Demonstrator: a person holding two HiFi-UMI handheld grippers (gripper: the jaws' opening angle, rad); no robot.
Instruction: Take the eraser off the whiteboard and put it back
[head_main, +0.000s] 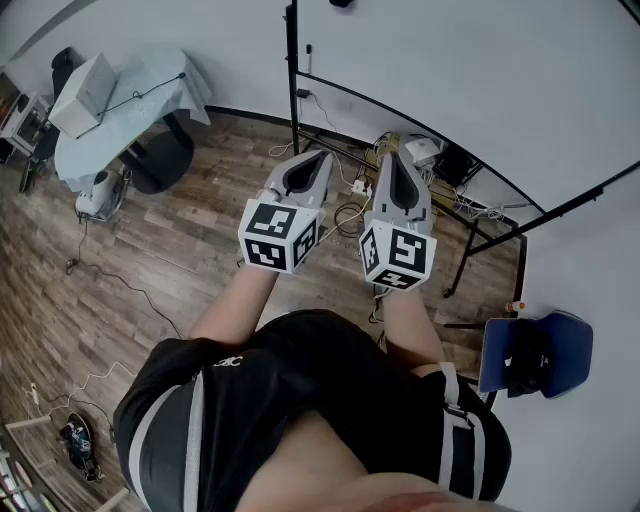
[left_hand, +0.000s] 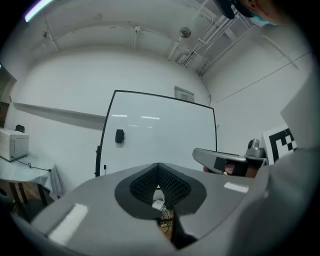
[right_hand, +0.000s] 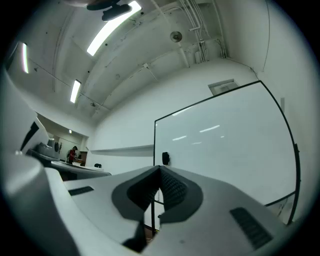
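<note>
Black against the white surface, the eraser (left_hand: 119, 136) sits on the whiteboard (left_hand: 165, 135), close to its left edge and a little below its top left corner; the right gripper view shows it in the same spot (right_hand: 165, 159), just inside the board's dark frame. Neither tool touches it, and both are well apart from the board. The left gripper (left_hand: 158, 165) has its jaws pressed fully together with nothing between the ribbed pads. The right gripper (right_hand: 160, 169) is likewise closed and empty, its pads meeting at the tip. In the head view the two tools are held out side by side in front of the person, left gripper (head_main: 318, 158) and right gripper (head_main: 388, 158) both pointing toward the foot of the whiteboard stand, each with its marker cube nearest the body. A tangle of cables (head_main: 400, 150) lies on the wood floor (head_main: 150, 290) by the stand's legs. A table draped in pale cloth (head_main: 130, 110) stands off to the left with a white box (head_main: 80, 95) on it, and a blue chair (head_main: 535, 352) is at the right.
</note>
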